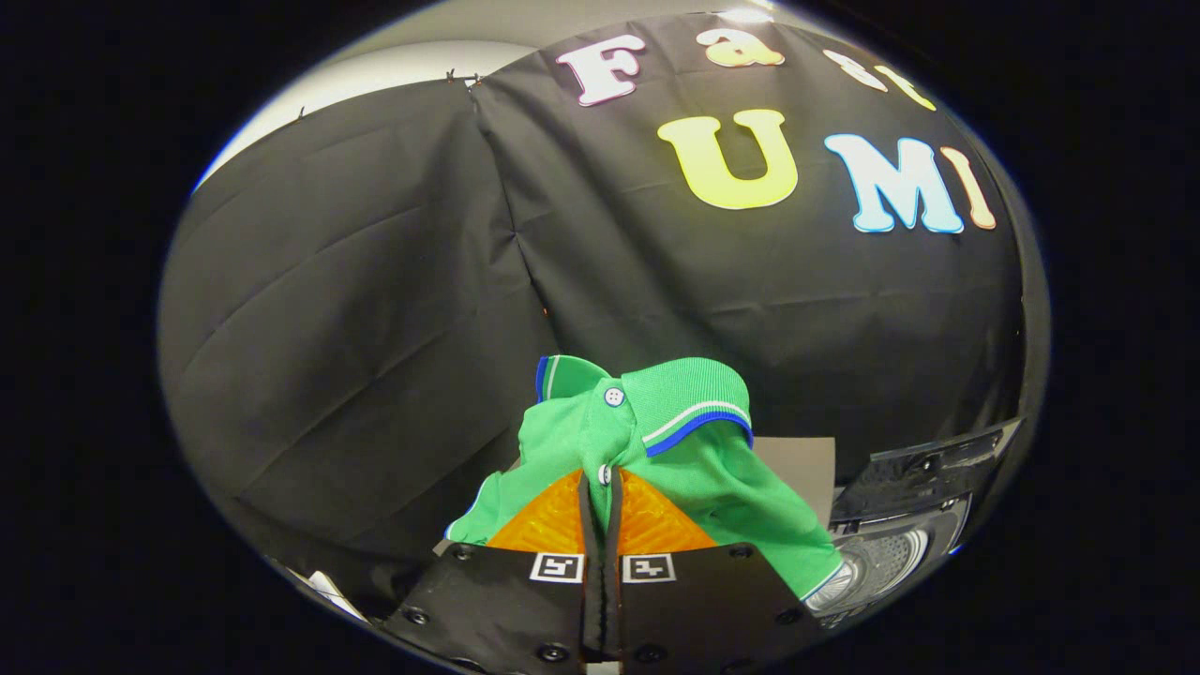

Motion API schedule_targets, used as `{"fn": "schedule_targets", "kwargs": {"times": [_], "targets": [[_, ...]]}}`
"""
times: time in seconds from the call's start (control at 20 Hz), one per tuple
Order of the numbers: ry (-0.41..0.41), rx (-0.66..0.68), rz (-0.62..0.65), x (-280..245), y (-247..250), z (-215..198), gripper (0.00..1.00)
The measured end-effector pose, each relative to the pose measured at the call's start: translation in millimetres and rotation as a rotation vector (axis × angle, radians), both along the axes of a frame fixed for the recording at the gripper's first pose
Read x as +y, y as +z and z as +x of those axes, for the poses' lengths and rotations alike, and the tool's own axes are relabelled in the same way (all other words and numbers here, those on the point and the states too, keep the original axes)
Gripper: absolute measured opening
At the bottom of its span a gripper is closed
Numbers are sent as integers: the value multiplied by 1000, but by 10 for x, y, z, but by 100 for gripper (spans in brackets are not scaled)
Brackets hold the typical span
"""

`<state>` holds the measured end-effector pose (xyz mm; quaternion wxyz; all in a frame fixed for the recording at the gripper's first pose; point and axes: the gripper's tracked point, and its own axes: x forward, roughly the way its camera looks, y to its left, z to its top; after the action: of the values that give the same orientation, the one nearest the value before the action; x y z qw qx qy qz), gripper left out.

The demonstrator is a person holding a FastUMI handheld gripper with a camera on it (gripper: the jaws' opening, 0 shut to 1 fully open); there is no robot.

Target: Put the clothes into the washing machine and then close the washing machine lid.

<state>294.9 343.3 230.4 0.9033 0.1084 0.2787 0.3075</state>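
Tongs (600,487) pinch green polo shirt (656,450) w/ no readable label; washing machine (891,553) open just beside.

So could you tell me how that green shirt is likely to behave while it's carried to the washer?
The green shirt is probably floppy: it drapes over the gripper, which pinches it. It looks light. Its loose hem could snag on the washer rim.

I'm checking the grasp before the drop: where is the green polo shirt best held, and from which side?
Hold the green polo shirt at the button placket below the collar, from above, where the gripper is shut on it. Bunched fabric pinches securely there and the body hangs free toward the washing machine.
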Motion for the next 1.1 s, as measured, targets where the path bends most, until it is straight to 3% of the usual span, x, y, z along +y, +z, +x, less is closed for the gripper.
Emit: {"fn": "schedule_targets", "kwargs": {"times": [0.75, 1.1], "targets": [[-189, -115, -84, -1800, 268, 340, 1], [-298, -107, -78, -2695, 262, 402, 1]]}}
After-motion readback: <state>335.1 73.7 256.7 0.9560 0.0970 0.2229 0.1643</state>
